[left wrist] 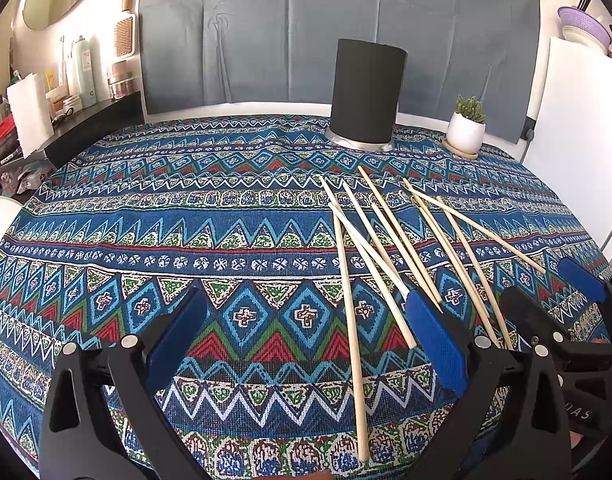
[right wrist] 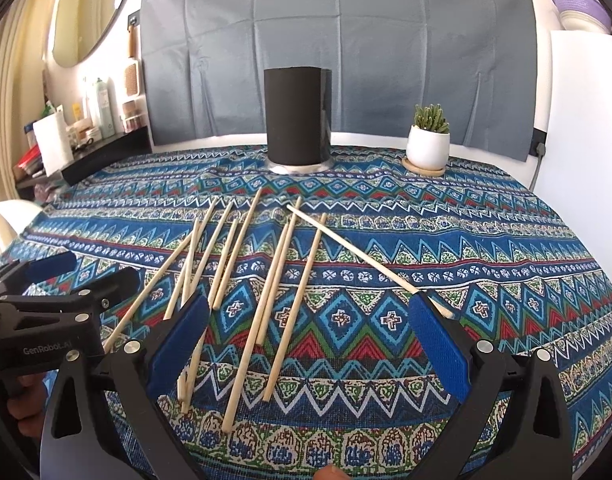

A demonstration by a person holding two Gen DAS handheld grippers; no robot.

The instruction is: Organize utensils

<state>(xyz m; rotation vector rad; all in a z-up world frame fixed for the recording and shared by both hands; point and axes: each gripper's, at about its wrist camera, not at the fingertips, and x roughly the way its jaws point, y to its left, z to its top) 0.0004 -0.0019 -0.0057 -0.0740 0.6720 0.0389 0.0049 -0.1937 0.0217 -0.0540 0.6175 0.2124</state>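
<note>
In the left wrist view, the left gripper [left wrist: 306, 340] has its blue fingers [left wrist: 436, 344] spread wide, holding nothing; the thin pale wooden sticks [left wrist: 380, 240] lie on the patterned worktop [left wrist: 145, 220], mostly beside its right finger. In the right wrist view, the right gripper [right wrist: 306, 340] is also spread wide and holds nothing, sticks lying between its fingers, before a tall black round holder [right wrist: 297, 120].

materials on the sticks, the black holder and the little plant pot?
Sticks: pale wood or bamboo by the look, matte and unpainted, thin and tapered.
Holder: matte black cylinder, no glare, maybe a wrap or coating; its flared base looks like bright metal.
Plant pot: glossy white, probably glazed ceramic, on a light wooden-looking saucer.
</note>
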